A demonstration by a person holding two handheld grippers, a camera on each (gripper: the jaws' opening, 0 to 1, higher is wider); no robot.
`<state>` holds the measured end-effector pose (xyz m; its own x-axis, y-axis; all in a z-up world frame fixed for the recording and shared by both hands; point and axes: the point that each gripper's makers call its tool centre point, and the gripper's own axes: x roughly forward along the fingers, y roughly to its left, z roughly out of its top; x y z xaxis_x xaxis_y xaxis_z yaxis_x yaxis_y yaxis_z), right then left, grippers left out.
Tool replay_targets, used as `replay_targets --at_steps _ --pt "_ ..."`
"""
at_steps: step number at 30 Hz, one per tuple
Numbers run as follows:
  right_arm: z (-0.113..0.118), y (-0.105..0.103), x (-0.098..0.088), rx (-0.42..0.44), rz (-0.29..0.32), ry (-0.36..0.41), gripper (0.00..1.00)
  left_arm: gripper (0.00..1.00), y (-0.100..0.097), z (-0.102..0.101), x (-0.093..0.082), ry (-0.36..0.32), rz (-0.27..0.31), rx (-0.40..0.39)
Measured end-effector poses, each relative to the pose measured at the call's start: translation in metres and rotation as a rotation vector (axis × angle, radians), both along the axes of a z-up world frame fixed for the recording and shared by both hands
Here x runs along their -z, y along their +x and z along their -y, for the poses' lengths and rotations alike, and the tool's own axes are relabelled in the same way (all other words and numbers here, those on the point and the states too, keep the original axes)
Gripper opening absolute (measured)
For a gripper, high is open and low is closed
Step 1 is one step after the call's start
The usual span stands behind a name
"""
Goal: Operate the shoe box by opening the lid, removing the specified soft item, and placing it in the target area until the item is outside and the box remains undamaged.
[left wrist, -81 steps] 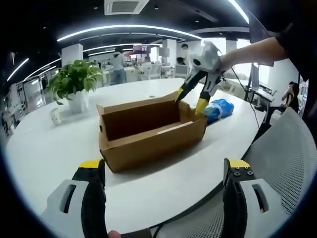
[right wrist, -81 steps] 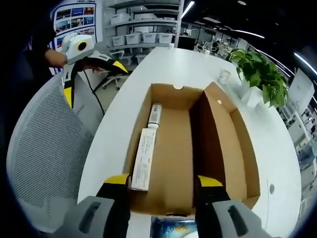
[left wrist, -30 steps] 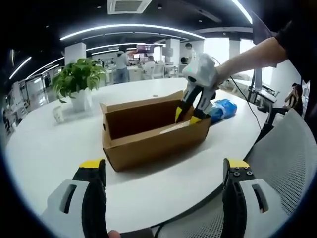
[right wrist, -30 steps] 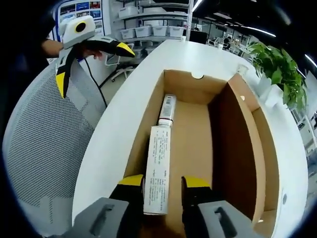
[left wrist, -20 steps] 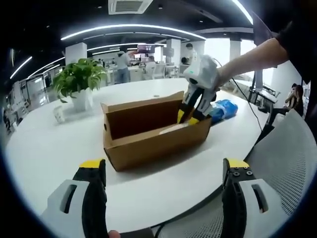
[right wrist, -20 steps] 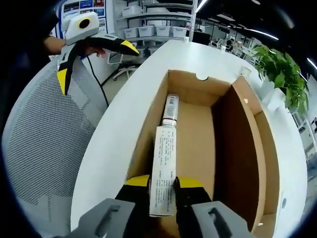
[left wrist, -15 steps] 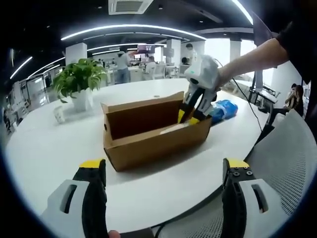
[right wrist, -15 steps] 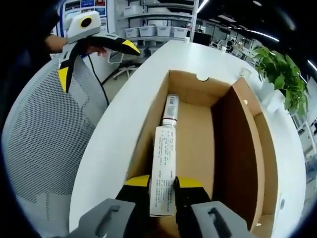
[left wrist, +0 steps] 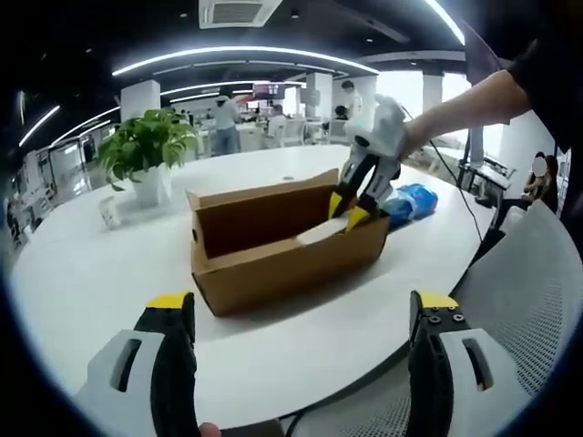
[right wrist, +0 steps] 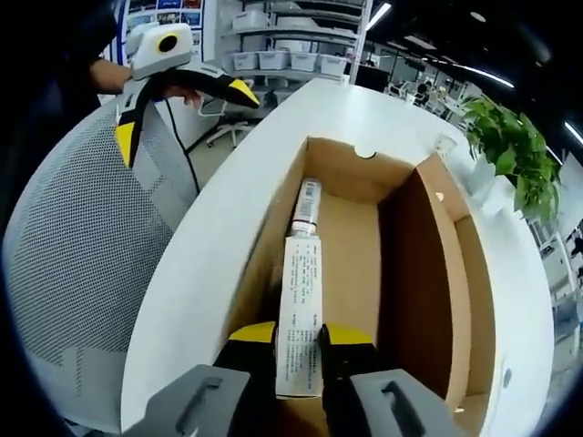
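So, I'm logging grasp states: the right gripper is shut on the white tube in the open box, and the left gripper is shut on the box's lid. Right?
Not quite. In the left gripper view, the left gripper is open, holding nothing, short of the box. The right gripper is indeed shut on the white tube.

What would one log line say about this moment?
lid: open | right claw: shut on white squeezable tube | brown cardboard shoe box: intact | left claw: open
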<state>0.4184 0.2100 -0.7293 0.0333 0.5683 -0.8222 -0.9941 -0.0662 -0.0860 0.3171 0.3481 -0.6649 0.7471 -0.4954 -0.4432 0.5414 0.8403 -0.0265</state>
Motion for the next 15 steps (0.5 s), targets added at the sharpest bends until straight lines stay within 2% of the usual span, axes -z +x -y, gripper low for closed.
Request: replay_targets --at_steps 15 --pt "0.002 0.009 -0.031 0.038 0.021 0.053 0.13 0.97 0.0 0.0 -0.001 0.0 0.004 0.004"
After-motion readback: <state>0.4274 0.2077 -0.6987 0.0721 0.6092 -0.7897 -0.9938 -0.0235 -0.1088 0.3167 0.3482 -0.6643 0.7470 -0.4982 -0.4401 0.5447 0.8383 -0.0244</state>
